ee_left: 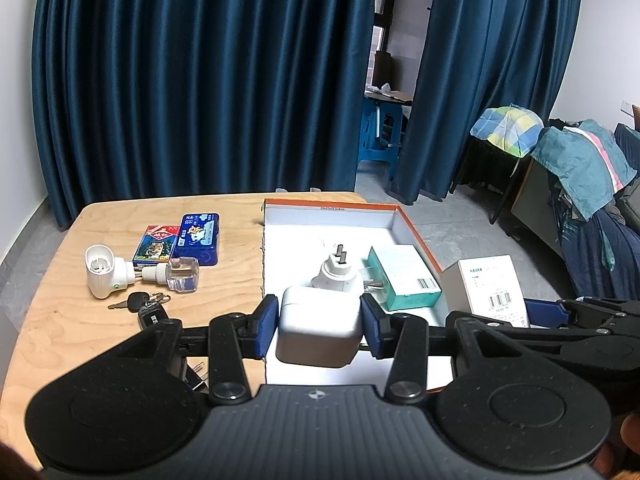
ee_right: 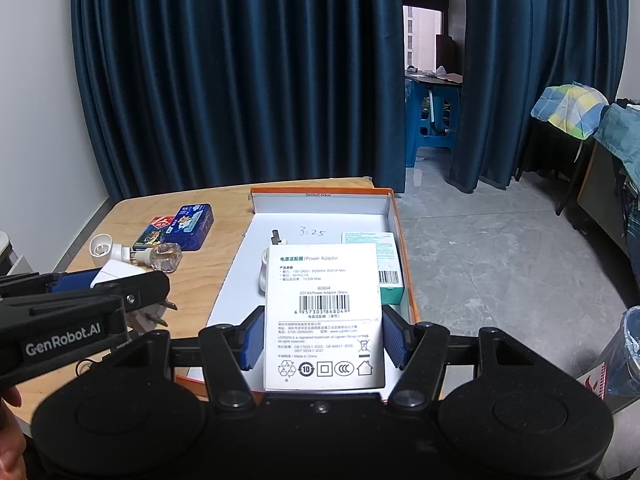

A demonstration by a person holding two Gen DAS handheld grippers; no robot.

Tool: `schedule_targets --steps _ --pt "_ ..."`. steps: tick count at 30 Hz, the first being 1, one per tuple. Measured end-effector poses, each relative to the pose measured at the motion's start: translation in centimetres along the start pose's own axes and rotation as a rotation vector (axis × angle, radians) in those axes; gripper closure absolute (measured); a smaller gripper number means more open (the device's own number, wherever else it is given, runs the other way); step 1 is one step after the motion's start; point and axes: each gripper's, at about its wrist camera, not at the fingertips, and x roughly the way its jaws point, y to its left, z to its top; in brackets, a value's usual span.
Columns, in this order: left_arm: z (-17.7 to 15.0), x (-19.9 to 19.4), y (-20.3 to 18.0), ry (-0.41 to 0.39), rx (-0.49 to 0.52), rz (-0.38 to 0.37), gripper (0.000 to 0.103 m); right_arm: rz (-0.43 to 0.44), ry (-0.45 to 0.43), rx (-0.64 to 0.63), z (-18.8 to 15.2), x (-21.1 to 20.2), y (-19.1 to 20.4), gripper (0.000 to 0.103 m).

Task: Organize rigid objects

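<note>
**Both grippers loaded over the tray**

Nearest, the left gripper has its fingers clamped on a white charger, held above the tray's near-left edge, its prongs showing underneath from the right wrist view. Beside it, the right gripper has its fingers clamped on the sides of a white adapter box, held over the near part of the tray.

The tray, white inside with an orange rim, sits at the tabletop's right edge. Inside it, a white plug stands prongs up near the middle, and just to its right a teal box lies against the tray's right wall.

On the bare left half of the tabletop, a key fob with keys lies nearest. Past it lie a white vaporizer and a clear bottle, close together. Beyond those, toward the far edge, a card pack lies just beside a blue tin.

Behind the tabletop hangs a blue curtain.
</note>
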Motion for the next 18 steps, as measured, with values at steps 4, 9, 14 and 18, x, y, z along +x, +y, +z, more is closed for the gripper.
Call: schedule_targets --steps 4,9,14,18 --pt "0.00 0.00 -0.02 0.001 -0.001 0.000 0.058 0.001 0.000 -0.001 0.00 0.02 0.01 0.032" --pt "0.11 0.09 0.00 -0.001 0.001 -0.002 0.058 0.000 0.000 -0.001 -0.03 0.00 0.05 0.032" --pt "0.23 0.17 -0.04 -0.002 0.005 -0.001 0.058 0.000 0.000 -0.001 -0.02 0.00 0.03 0.032" --pt "0.21 0.15 -0.06 -0.002 0.005 -0.002 0.058 0.001 0.002 0.000 -0.04 0.04 0.02 0.032"
